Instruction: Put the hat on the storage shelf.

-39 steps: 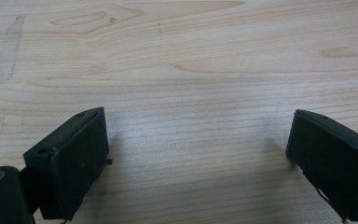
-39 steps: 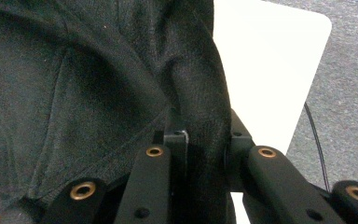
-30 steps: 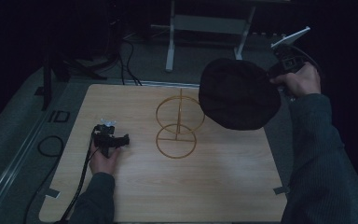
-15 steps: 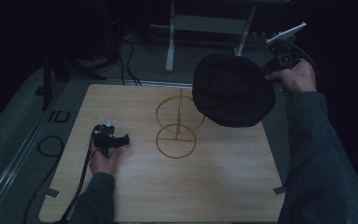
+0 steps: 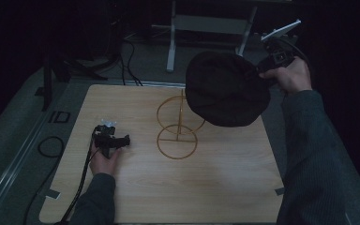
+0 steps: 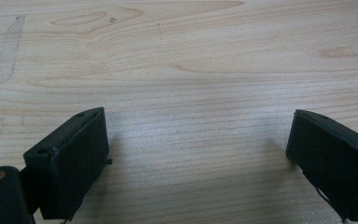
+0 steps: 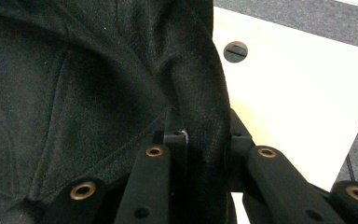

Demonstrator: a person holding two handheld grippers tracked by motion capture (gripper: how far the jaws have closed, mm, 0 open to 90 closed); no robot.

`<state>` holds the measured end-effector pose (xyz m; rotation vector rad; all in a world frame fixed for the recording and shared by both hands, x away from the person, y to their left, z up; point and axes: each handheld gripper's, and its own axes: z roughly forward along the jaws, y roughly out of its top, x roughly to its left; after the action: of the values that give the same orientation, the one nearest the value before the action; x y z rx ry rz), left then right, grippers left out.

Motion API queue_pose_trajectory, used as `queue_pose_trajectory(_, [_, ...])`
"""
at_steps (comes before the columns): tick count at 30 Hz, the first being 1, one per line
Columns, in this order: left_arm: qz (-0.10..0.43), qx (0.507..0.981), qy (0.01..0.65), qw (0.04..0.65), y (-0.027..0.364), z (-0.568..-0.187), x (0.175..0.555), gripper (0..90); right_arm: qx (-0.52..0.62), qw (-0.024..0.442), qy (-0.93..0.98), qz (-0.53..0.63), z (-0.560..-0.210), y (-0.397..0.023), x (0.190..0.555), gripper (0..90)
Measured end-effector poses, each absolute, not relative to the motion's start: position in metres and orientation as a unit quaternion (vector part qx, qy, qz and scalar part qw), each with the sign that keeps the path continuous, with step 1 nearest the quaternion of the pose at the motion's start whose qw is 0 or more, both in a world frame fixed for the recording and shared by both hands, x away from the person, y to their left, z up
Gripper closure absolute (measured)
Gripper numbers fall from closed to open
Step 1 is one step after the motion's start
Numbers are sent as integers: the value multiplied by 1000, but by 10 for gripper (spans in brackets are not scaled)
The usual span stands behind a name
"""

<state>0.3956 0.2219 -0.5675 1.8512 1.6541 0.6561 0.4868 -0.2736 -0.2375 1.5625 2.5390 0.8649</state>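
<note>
1. High view: dark hat (image 5: 226, 89) held up in the air above the far right part of the worktop (image 5: 136, 187), hanging from the right tool (image 5: 262, 71) at its right edge.
2. Overlaps the upper ring of a gold wire stand (image 5: 177, 126); right side of that ring hidden behind the fabric, so contact between hat and stand cannot be told.
3. Lower ring of the stand lies flat on the wood, in full sight, joined to the upper one by a thin upright rod.
4. Right tool mostly covered by the hand around it; grey plate and cable stick out above, against a dark background where little else can be made out.
5. Right gripper view: right tool (image 7: 205, 140) clamped tight on a fold of the hat (image 7: 74, 84), black cloth pinched between the two pads. Fabric takes up most of the left side, cut off by the frame at top and left; pale worktop with a round cable hole beyond.
6. Left gripper view: left tool (image 6: 196, 158) spread wide apart, nothing between the pads, resting close over bare wood grain (image 6: 186, 60); both pads cut off by the lower edge.
7. High view again: left tool (image 5: 122, 139) low on the near left of the worktop, well apart from the stand, cable trailing off the near edge into shadow.
</note>
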Motion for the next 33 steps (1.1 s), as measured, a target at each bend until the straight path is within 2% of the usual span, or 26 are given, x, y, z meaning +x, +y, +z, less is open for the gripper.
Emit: queue_pose_trajectory(33, [244,693,617,282,222,-567,396,53,439,-12,850,290,-238,-198,491,772])
